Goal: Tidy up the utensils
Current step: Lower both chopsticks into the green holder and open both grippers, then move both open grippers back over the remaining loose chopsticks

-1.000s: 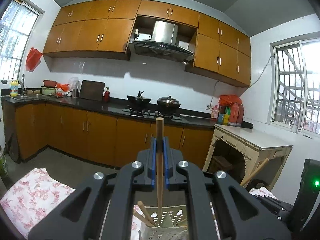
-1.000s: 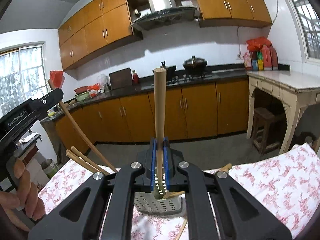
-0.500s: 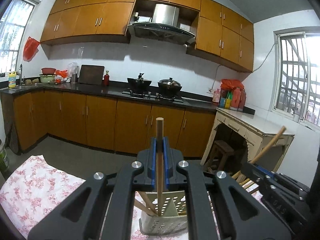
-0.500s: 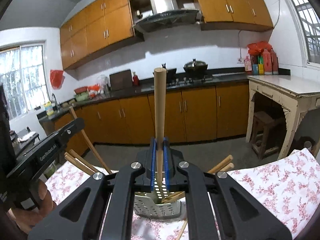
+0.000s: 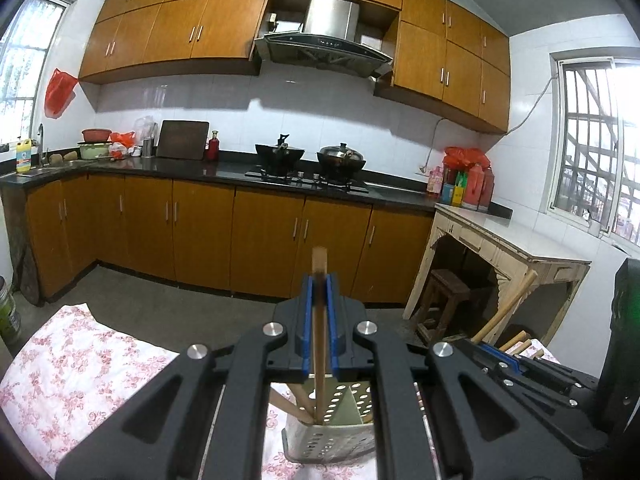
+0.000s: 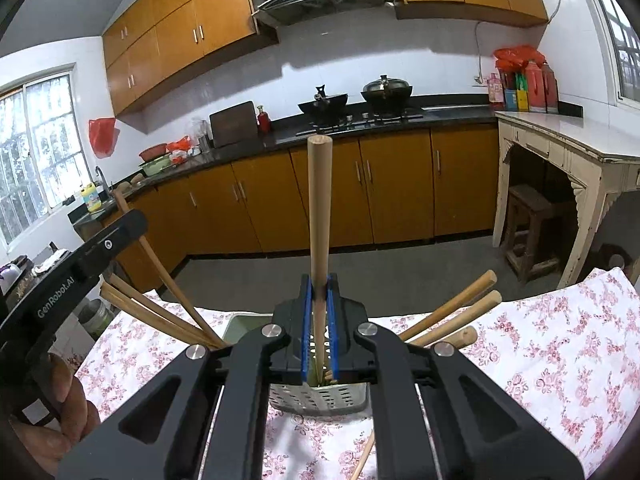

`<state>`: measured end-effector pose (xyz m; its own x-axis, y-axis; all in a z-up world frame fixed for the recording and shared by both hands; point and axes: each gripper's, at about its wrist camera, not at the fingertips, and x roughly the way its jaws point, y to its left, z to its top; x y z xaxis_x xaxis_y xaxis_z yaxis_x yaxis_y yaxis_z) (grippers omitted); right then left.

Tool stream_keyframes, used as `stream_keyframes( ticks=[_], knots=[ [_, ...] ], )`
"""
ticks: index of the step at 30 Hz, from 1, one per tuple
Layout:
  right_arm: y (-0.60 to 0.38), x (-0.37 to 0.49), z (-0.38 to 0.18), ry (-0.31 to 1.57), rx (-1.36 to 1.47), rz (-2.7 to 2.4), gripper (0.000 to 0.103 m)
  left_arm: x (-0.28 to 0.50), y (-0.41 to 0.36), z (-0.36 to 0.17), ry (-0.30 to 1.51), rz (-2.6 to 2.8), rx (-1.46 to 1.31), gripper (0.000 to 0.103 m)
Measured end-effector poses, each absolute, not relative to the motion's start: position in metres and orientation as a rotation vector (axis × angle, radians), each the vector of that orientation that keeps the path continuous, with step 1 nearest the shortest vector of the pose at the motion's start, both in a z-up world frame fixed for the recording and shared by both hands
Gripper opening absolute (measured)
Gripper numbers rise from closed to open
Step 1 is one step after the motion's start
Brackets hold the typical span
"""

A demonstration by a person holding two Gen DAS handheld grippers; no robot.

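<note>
Two claws | left claw (image 5: 319,292) grips chopstick (image 5: 319,320) | right claw (image 6: 319,296) grips stick (image 6: 319,216)

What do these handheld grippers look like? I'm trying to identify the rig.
Both are matte black plastic. The left gripper and right gripper each have blue pads lining their fingers and silver round screw heads on angular linkages. The left unit's side reads "GenRobot.AI" in grey lettering; a green light glows on the right unit's body.

Utensil holder (image 6: 320,398) sits on the surface (image 6: 540,360), w/ sticks (image 6: 160,312) leaning out its left side & more sticks (image 6: 452,316) out its right. One loose stick (image 6: 362,458) lies on the surface in front. Behind: floor, then cabinets (image 6: 360,188); side table (image 6: 568,144) at right.
</note>
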<state>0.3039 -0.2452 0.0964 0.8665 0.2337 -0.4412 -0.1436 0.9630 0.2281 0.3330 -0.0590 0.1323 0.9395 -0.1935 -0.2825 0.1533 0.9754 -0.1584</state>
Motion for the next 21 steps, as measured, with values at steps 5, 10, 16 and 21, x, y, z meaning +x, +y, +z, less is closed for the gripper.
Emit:
stream_keyframes(
  ticks=[5, 10, 16, 21],
  knots=[
    [-0.244, 0.304, 0.095, 0.495, 0.189, 0.187, 0.008, 0.332, -0.058, 0.134, 0.302, -0.174, -0.128, 0.008],
    [-0.249, 0.292, 0.103, 0.461, 0.191, 0.155, 0.040, 0.324, -0.050, 0.138, 0.305, -0.176, -0.140, 0.027],
    [-0.270, 0.249, 0.118, 0.369, 0.178, 0.109, 0.043, 0.295, -0.023, 0.147, 0.289, -0.177, -0.165, 0.041],
    [-0.303, 0.208, 0.110, 0.346, 0.207, 0.046, 0.045, 0.255, 0.008, 0.132, 0.292, -0.149, -0.159, 0.049]
  ],
)
